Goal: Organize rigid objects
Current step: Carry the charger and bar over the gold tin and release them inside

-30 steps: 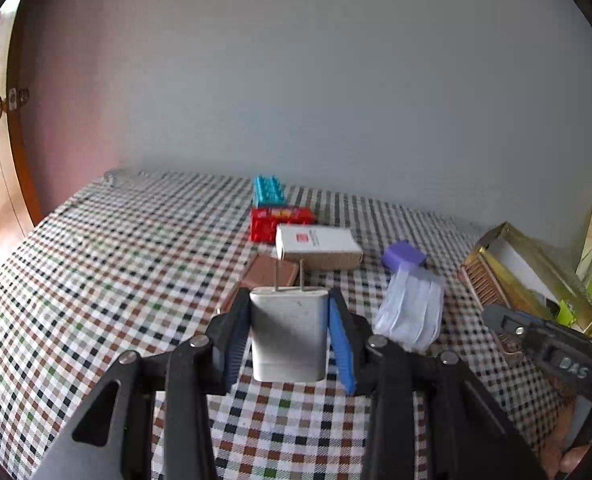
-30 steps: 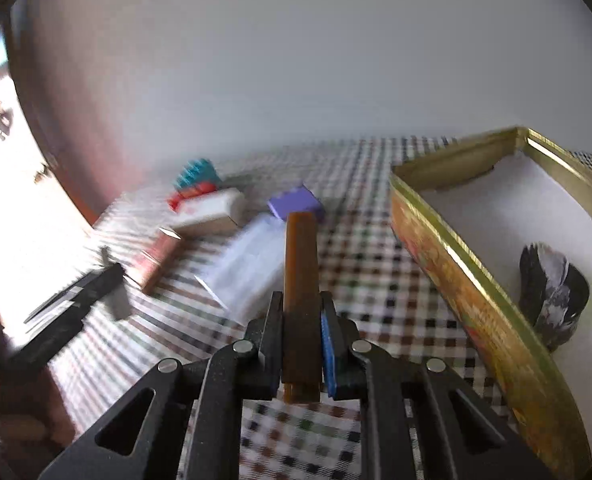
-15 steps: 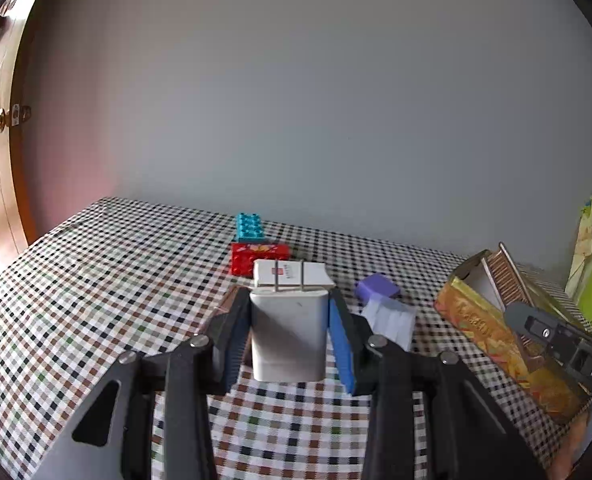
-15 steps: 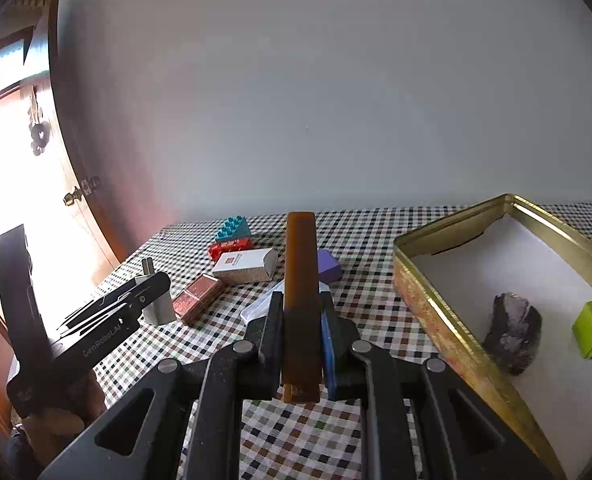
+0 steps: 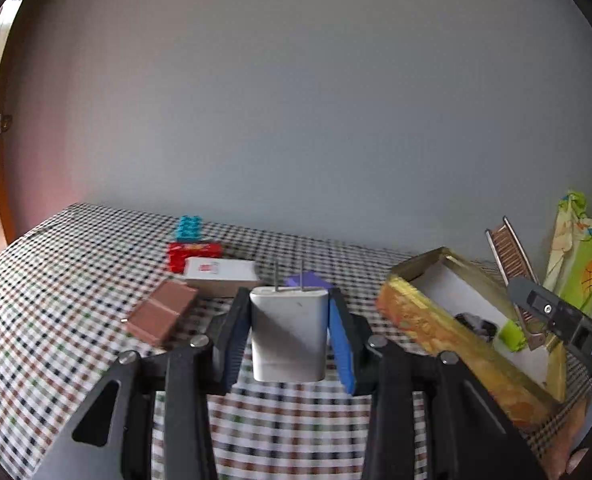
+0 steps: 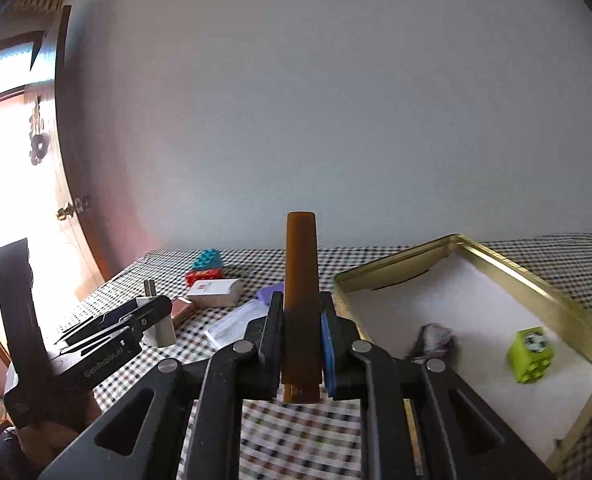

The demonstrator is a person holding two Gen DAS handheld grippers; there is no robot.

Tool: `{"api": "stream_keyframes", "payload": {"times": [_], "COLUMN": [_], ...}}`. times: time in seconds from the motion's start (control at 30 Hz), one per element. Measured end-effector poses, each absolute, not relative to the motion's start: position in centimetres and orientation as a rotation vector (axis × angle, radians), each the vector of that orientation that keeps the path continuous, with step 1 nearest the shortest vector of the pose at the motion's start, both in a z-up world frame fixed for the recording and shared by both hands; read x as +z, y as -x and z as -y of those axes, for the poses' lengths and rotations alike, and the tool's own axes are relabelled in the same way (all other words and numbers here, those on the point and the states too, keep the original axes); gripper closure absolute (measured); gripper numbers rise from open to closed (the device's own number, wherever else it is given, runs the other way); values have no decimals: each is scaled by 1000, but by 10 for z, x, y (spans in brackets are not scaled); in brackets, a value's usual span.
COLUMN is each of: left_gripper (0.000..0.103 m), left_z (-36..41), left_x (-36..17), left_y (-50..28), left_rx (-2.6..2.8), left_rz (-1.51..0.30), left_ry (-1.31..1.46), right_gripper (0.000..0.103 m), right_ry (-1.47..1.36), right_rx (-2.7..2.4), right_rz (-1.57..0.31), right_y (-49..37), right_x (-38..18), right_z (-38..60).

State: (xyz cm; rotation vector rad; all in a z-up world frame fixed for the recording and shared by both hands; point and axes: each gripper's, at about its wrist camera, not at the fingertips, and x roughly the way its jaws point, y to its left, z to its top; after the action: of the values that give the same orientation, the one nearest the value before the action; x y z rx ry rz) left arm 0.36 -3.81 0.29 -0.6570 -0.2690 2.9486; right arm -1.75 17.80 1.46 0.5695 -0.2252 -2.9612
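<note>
A checked counter [image 5: 75, 280] stood by a gray wall. The left tongs [image 5: 289, 336] squeezed a hard, smooth plug [image 5: 287, 332] by its flat sides. The right tongs [image 6: 300, 344] pinched a stiff brown comb [image 6: 300, 280] near the gold box [image 6: 536, 284].

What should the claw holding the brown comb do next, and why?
Probably carry the brown comb sideways over the gold tin and lower it in. The right gripper is shut on the comb, held up off the checked table, and the tin sits open just beside it, already holding a green block.
</note>
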Motion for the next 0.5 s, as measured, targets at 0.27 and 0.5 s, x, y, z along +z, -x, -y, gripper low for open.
{"api": "stream_keyframes", "payload": {"times": [0.27, 0.5], "left_gripper": [66, 66], "left_z": [-4, -54], "left_x": [18, 30], "left_y": [0, 5], "left_rx": [2874, 2803], "left_rz": [206, 143], "left_ry": [595, 559], "right_gripper": [86, 86], "right_ry": [-530, -542], "right_rx": [-3075, -3202], "right_rz": [291, 311], "right_y": [-1, -10], "right_x": [17, 15], "right_z": [-244, -302]}}
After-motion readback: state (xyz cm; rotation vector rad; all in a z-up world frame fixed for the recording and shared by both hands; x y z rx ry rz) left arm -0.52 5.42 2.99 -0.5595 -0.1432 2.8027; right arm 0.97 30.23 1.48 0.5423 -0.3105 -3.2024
